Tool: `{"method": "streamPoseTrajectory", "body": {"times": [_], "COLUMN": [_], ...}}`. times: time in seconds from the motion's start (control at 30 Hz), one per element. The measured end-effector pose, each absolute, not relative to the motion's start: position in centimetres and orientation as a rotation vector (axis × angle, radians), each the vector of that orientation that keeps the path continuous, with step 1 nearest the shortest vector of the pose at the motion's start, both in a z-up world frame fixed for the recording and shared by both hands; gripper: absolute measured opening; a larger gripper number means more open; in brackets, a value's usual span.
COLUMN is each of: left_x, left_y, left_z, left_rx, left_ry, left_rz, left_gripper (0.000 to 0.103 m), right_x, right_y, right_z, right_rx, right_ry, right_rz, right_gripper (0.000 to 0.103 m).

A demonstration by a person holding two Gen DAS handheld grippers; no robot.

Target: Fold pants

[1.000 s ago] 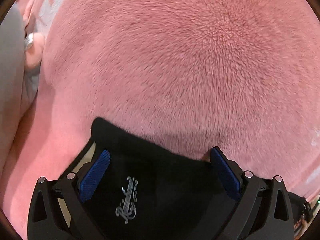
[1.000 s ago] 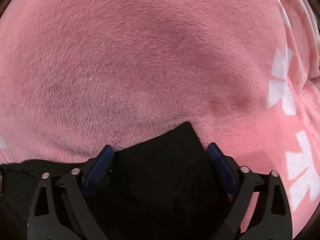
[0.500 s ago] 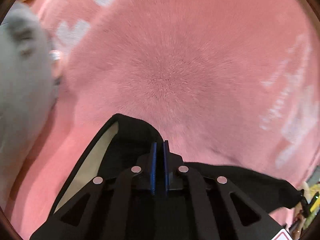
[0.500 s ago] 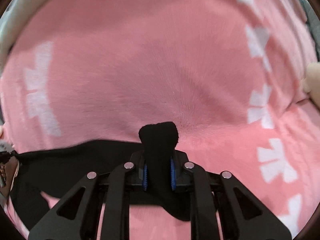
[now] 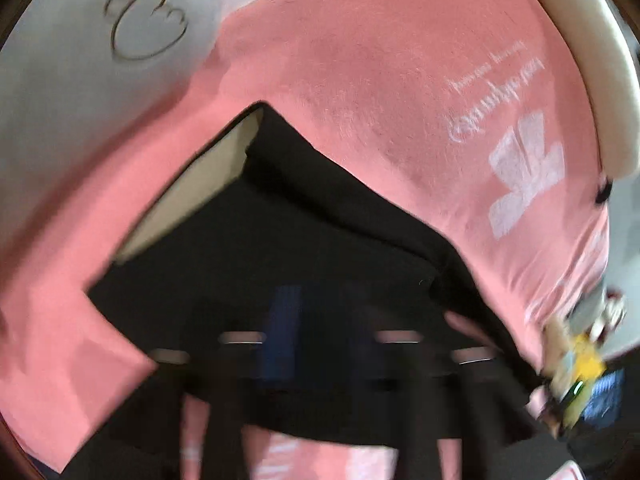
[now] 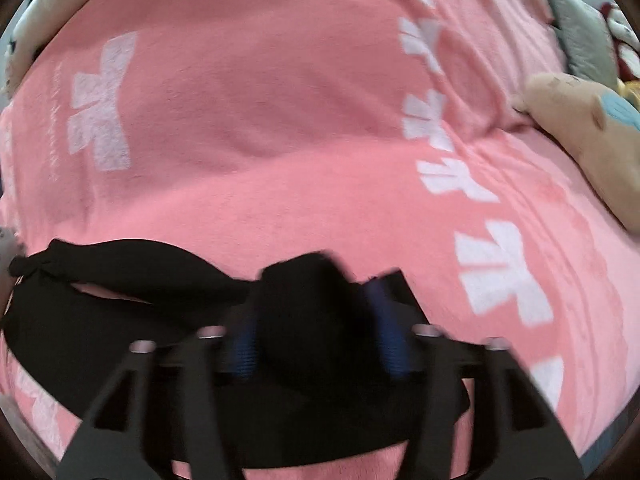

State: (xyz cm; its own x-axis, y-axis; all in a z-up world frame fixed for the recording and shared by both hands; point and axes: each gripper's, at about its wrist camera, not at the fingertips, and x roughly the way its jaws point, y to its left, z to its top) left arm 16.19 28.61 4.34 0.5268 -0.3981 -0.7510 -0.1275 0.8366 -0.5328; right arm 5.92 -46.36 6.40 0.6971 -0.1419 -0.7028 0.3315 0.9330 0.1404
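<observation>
The black pants (image 5: 320, 220) lie on a pink blanket (image 5: 360, 60), one edge turned up to show a pale lining (image 5: 192, 196). My left gripper (image 5: 320, 320) is smeared by motion blur above the black cloth. Its jaws are opening, and cloth lies between and under the fingers. In the right wrist view the pants (image 6: 120, 280) stretch off to the left as a dark band. The jaws of my right gripper (image 6: 316, 340) are opening too. A hump of black cloth sits between its blue pads (image 6: 390, 344), which stand apart from it.
A grey cushion (image 5: 80, 60) with a red heart and a line drawing lies at the upper left. The pink blanket (image 6: 280, 120) carries white prints. A tan plush toy (image 6: 580, 128) and a grey cushion (image 6: 580, 36) lie at the right, and a cream edge (image 5: 592, 60) borders the bed.
Both grippers closed on the black cloth, rose and carried it across the blanket. Now both sets of jaws have parted again, and more of the bed shows.
</observation>
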Motion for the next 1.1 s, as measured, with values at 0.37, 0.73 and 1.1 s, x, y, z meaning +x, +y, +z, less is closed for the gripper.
{"method": "streamPoseTrajectory", "body": {"times": [0.37,0.73,1.1], "left_x": [27.4,23.3,18.2], "left_y": [26.7,28.8,32.3], "left_z": [-1.8,1.5,6.7], "left_rx": [-0.905,-0.956,-0.903], "left_ry": [1.062,0.911,0.946], "left_rz": [-0.042,-0.174,-0.217], "left_gripper": [0.083,0.005,0.005], "right_x": [-1.6,0.1,7.6], "right_y": [-42.2,-38.5,-44.2], "right_z": [10.4,5.6,5.0], "right_rx": [0.33,0.641,0.827], "right_ry": [0.578,0.658,0.643], "right_rz": [-0.337,-0.17,-0.194], "right_gripper": [0.086,0.09,0.015]}}
